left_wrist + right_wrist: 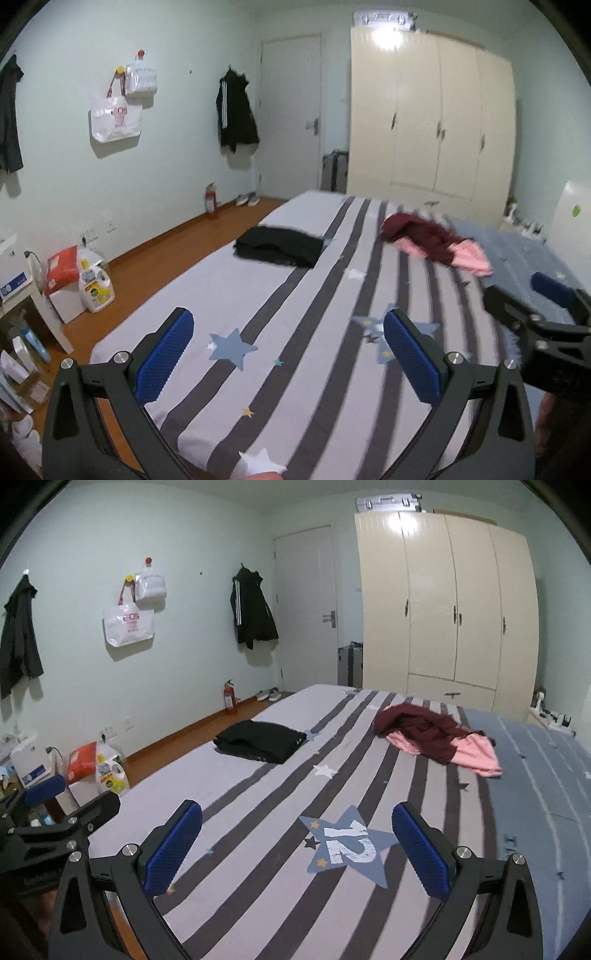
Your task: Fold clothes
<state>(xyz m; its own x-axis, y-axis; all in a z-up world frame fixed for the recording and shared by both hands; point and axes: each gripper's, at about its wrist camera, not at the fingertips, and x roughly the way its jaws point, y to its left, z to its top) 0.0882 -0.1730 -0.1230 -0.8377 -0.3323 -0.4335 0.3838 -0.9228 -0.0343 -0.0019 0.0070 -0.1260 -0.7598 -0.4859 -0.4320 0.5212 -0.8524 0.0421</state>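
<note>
Bedroom with a striped star-print bed (258, 849) filling most of both views. Left tool (288, 358) and right tool (297, 843) hover over the near end of the bed, both spread wide, holding nothing. Folded black garment (260, 744) lies mid-bed on the left. Crumpled maroon and pink clothes (436, 738) sit farther right, well apart from both tools. Cream wardrobe (443, 602) stands behind.

- The left claw (288, 354) hangs above the near end of the bed, its blue-padded fingers (164, 356) spread wide with nothing between them.
- The right claw (297, 845) hovers just beside it, level, its jaws equally wide and empty.
</note>
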